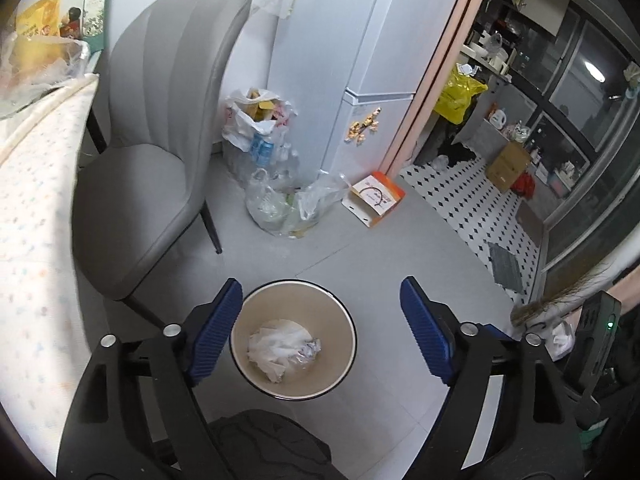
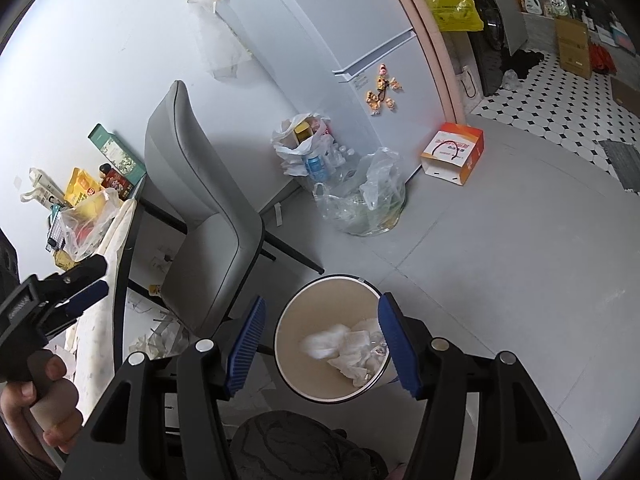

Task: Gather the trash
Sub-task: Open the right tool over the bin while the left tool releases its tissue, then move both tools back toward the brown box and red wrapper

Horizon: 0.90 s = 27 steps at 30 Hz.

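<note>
Left tongs spread wide and empty above bin; right tongs likewise parted, gripping nothing. Crumpled tissue already lying inside bin on grey floor. Best kept centred over the rim while letting go, then swung toward paper scraps beside chair.

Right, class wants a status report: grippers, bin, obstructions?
Left gripper open, empty. Right gripper open, empty. Bin below, crumpled tissue inside. Nothing blocking.
</note>
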Available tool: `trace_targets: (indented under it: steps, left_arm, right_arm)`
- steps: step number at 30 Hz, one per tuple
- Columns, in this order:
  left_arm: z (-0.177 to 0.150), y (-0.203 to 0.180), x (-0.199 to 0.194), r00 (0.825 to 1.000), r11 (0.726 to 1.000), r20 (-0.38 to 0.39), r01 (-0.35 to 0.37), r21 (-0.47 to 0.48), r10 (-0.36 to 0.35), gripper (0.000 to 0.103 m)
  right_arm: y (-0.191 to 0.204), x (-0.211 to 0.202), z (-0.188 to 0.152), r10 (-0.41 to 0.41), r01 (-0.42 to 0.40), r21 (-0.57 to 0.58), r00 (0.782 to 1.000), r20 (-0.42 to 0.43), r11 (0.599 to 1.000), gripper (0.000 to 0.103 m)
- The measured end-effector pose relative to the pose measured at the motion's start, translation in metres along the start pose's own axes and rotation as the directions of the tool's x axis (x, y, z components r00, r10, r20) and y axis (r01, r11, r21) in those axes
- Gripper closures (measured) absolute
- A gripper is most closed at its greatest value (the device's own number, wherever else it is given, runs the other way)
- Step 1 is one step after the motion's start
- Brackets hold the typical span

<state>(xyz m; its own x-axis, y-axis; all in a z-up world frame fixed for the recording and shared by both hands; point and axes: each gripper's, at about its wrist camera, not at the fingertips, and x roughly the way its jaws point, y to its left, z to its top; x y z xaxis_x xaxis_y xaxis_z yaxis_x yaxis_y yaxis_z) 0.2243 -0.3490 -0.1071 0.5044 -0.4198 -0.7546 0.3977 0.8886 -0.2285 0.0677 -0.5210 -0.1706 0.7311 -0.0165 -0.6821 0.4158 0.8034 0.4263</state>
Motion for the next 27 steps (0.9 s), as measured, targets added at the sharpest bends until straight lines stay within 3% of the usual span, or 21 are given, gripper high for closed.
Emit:
trace_targets:
  steps: [6, 13, 20, 27]
  left_arm:
    - [0.002, 0.016, -0.031, 0.999, 0.999, 0.053, 0.005, -0.042, -0.003, 0.009]
    - [-0.002, 0.057, -0.077, 0.989, 0.991, 0.132, -0.044, -0.125, 0.061, 0.006]
    - [-0.015, 0.101, -0.11, 0.977, 0.976, 0.177, -0.085, -0.201, 0.122, 0.006]
    - [-0.03, 0.138, -0.139, 0.967, 0.964, 0.214, -0.083, -0.253, 0.139, 0.006]
  right_arm:
    - [0.016, -0.007, -0.002, 0.012, -0.011, -0.024, 1.0, 0.01, 1.0, 0.032]
    - [0.054, -0.015, -0.005, 0.062, -0.059, -0.086, 0.998, 0.029, 0.995, 0.015]
    - [0.095, -0.013, -0.007, 0.087, -0.085, -0.141, 0.996, 0.009, 0.986, 0.01]
    - [0.138, -0.019, -0.013, 0.115, -0.11, -0.187, 0.993, 0.014, 0.976, 0.008]
